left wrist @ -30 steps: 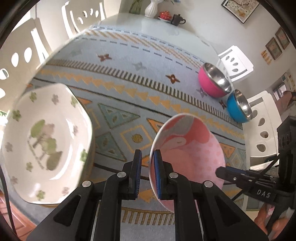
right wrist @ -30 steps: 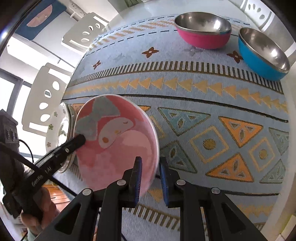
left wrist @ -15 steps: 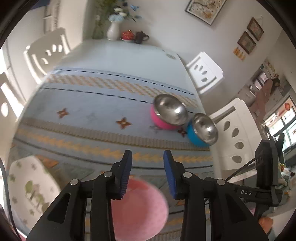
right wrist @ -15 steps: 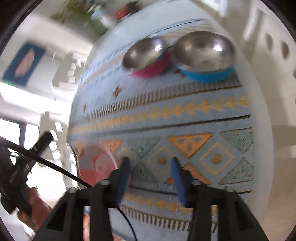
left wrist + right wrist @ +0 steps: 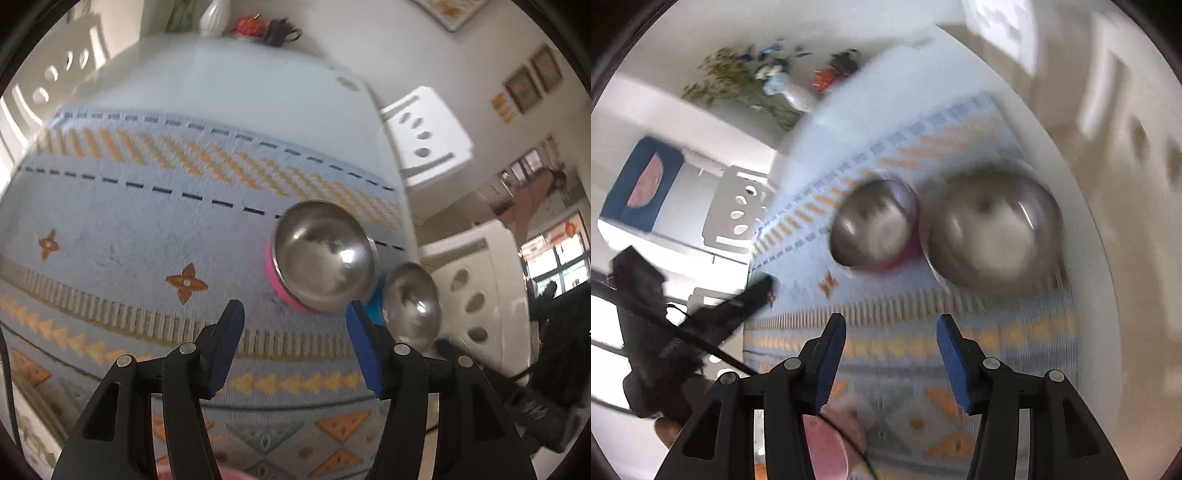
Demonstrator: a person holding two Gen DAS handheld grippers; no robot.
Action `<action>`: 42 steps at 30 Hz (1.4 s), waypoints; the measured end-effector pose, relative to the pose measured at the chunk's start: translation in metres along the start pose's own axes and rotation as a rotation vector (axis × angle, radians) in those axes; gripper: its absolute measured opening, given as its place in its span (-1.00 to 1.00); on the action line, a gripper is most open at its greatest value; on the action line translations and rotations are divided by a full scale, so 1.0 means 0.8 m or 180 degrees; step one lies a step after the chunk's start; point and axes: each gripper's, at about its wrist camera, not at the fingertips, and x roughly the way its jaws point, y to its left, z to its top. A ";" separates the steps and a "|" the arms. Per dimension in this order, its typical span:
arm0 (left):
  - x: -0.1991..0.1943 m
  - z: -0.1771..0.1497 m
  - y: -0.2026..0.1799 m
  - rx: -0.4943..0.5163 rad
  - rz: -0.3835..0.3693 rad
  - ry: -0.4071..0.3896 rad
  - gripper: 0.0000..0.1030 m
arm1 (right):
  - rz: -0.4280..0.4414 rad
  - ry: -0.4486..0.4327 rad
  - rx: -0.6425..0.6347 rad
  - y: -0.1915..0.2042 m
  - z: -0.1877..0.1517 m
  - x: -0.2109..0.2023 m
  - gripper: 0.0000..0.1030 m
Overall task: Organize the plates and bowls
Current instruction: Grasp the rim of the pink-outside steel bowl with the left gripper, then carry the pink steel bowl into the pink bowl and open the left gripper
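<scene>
Hovering over the bench [image 5: 236, 92], both grippers are carrying nothing: the left gripper [image 5: 295, 343] is showing its jaws spread wide with only patterned cloth [image 5: 129, 229] between them, and the right gripper [image 5: 892, 350] is showing the same, jaws wide and bare. The pink-sided steel bowl [image 5: 321, 254] is sitting ahead of the left jaws, slightly toward the right finger, and the blue-sided steel bowl [image 5: 412, 302] is sitting just beside it, ahead of and outside that right finger. In the right wrist view the two bowls are lying ahead of the jaws, touching or nearly so; blur is hiding which. The pink plate [image 5: 827, 446] is peeking out below and behind the right jaws, by the left finger's base, so it is resting on the cloth and free of any grip. Wide jaws aimed at the steel pair are suggesting, as a judgement, that the bowls are being lined up for nesting, one gripper per bowl. Thin upright rims are likely needing a pinch over the edge; slick steel could be slipping.
</scene>
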 end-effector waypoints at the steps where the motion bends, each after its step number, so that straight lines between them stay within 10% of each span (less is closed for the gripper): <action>1: 0.010 0.005 0.002 -0.0037 0.0019 0.0028 0.07 | -0.0095 -0.0075 -0.0125 0.006 0.019 0.008 0.00; 9: 0.087 0.025 0.017 -0.0284 0.0064 0.0315 0.07 | -0.0674 0.0455 -0.0678 0.014 0.115 0.130 0.01; 17: 0.131 0.028 0.017 -0.0367 0.0009 0.0520 -0.02 | -0.0629 0.0985 -0.0810 -0.006 0.125 0.202 0.01; 24: 0.147 0.029 0.009 -0.0299 -0.0031 0.0622 -0.46 | -0.0690 0.1031 -0.1160 0.006 0.112 0.218 -0.49; 42: -0.025 -0.022 0.044 -0.0528 -0.0124 0.0013 -0.52 | -0.0204 0.0826 -0.0763 0.088 0.032 0.108 -0.49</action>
